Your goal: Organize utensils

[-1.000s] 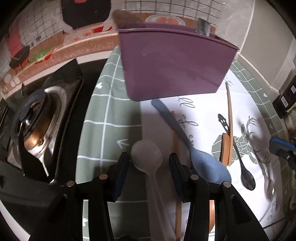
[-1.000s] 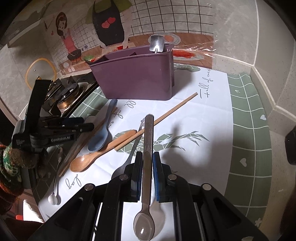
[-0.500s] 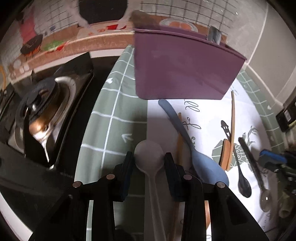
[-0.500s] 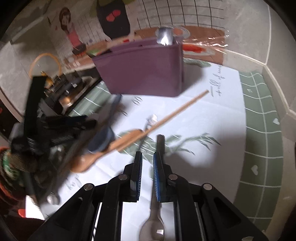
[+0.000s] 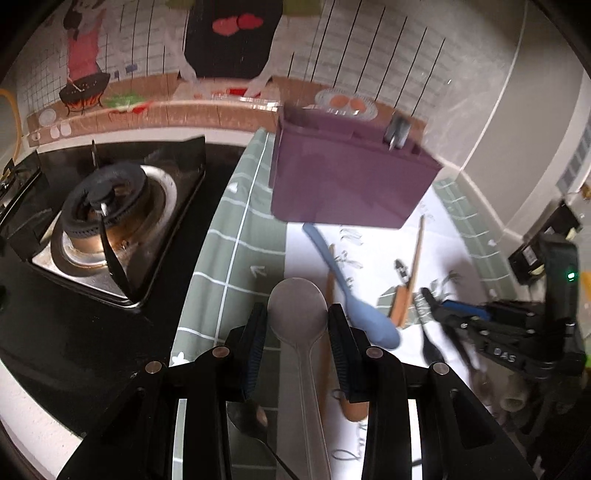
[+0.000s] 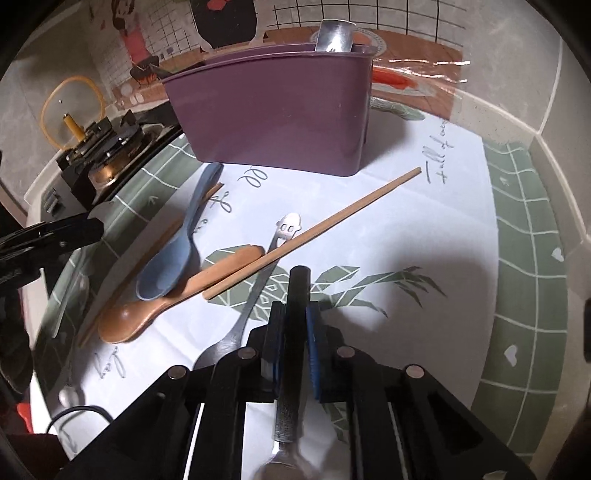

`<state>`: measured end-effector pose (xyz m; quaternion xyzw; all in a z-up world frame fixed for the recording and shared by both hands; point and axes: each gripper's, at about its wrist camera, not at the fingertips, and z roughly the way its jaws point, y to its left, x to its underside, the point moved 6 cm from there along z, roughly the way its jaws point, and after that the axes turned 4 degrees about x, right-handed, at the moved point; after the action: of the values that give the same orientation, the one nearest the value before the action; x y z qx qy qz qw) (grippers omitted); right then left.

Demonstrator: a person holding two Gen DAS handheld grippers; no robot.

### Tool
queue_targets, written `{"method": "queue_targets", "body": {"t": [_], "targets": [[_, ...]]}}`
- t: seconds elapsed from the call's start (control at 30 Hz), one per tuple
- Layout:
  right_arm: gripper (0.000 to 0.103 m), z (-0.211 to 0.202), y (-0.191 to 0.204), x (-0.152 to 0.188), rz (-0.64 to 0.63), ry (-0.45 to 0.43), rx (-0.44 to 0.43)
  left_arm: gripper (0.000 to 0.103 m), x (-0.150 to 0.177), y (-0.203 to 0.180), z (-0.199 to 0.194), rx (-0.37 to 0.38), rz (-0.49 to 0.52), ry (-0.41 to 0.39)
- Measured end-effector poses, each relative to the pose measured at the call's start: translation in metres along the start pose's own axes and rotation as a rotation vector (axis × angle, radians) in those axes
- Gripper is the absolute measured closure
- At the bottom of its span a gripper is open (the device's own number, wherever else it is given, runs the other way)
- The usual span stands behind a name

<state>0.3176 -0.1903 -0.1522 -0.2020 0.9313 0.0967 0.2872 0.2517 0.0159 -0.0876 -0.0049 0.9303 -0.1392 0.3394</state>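
Two grippers, both loaded. The left gripper [image 5: 297, 325] is pinching a translucent white spoon [image 5: 297, 306] across its bowl, pads pressed on either side, with the handle running back under the camera. The right gripper [image 6: 294, 326] has a dark-handled metal spoon [image 6: 295, 317] between its pads, handle tip poking forward and the bowl down at the bottom edge; its jaws are closing in on that handle right now.

The purple utensil caddy [image 6: 273, 110] stands upright at the back of the placemat [image 6: 517, 236], near the tiled wall, with one metal utensil [image 6: 334, 35] already sticking out of its right end. The rest of its rim looks free from the left wrist view, though I can't see down inside.

Between the grippers and the caddy it's cluttered: a blue spoon [image 6: 173, 258] lies with its bowl resting over a wooden spoon [image 6: 162, 302], a chopstick [image 6: 314, 232] crosses diagonally over a black spoon with a smiley handle [image 6: 266, 269], and a second chopstick [image 6: 125, 284] lies along the left of the pile. A small metal spoon [image 6: 68, 395] sits near the mat's front left corner.

Open room is on the right half of the mat, white and green, all bare. On the left the mat's edge runs just beside the gas stove [image 5: 107, 206], so it's tight there.
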Motion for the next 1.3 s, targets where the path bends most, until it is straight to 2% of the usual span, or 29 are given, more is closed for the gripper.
{"method": "queue_targets", "body": {"t": [0.37, 0.43, 0.53, 0.7, 0.77, 0.93, 1.07, 1.2, 1.3], "targets": [[0.093, -0.056, -0.006, -0.011, 0.073, -0.185, -0.056, 0.068, -0.016, -0.019, -0.023, 0.024, 0.016, -0.078], [0.101, -0.062, -0.007, -0.013, 0.084, -0.207, -0.064, 0.068, -0.018, -0.021, -0.023, 0.025, 0.016, -0.083], [0.1, -0.073, -0.008, -0.017, 0.098, -0.248, -0.067, 0.068, -0.02, -0.024, -0.02, 0.023, 0.027, -0.077], [0.097, -0.06, -0.007, -0.009, 0.052, -0.16, -0.075, 0.068, -0.019, -0.022, -0.016, 0.021, 0.026, -0.061], [0.086, -0.052, -0.006, 0.001, 0.024, -0.094, -0.07, 0.068, -0.017, -0.021, -0.015, 0.024, 0.022, -0.055], [0.085, -0.039, 0.004, 0.028, -0.016, -0.019, -0.068, 0.068, -0.008, -0.01, -0.005, 0.03, -0.016, -0.023], [0.085, -0.016, 0.008, 0.03, 0.013, 0.032, -0.039, 0.068, -0.004, -0.006, -0.004, 0.028, -0.033, -0.014], [0.084, -0.008, 0.012, 0.02, -0.008, 0.015, -0.012, 0.068, -0.003, 0.001, -0.012, 0.016, -0.047, -0.033], [0.091, -0.002, 0.008, 0.014, -0.001, -0.009, -0.03, 0.068, -0.003, 0.004, -0.02, 0.009, -0.059, -0.06]]}}
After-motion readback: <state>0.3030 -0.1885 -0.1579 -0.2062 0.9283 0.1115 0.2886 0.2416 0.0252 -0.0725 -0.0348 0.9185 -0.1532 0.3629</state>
